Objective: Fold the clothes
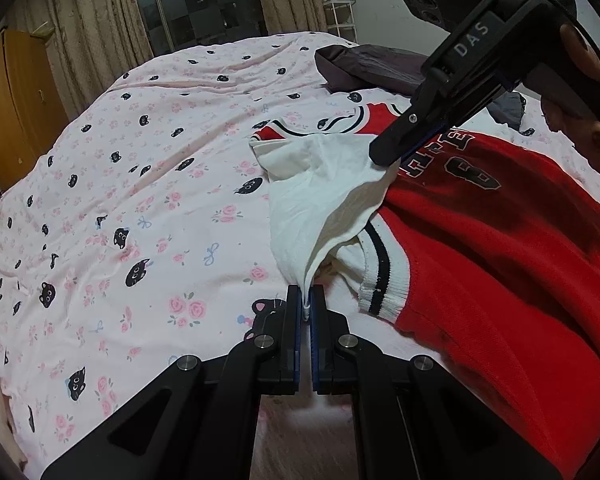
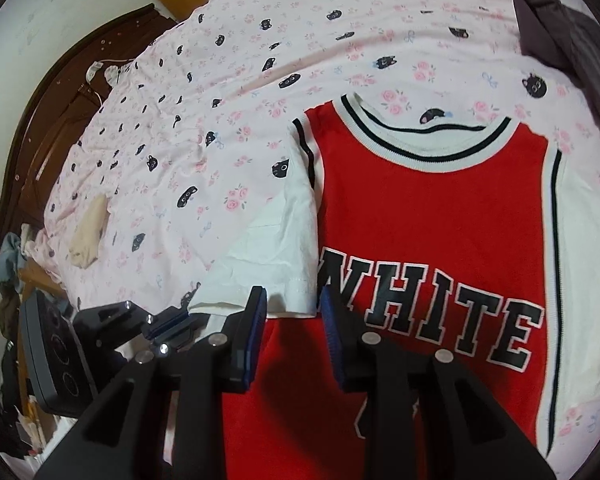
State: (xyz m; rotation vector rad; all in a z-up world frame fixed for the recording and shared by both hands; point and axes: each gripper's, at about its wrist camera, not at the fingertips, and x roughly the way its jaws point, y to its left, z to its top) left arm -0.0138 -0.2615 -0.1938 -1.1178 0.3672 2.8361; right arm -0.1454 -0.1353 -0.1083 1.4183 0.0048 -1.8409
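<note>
Fingers [image 1: 293, 312] of the left gripper [image 1: 306, 312] pinch the white sleeve [image 1: 320, 200] tight, lifting it to fold it over the shirt [image 2: 432, 216]. Right gripper [image 2: 293, 312] fingers are wide, around the sleeve hem. Shirt lies flat on the bed [image 2: 240, 80], neck toward 12 o'clock, long axis 12 to 6.

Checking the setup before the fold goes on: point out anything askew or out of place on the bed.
The jersey lies flat except its white sleeve, pulled up and bunched where the left gripper pinches its hem. A beige cloth lies crumpled alone near the bedsheet edge. Nothing looks torn or spilled.
</note>
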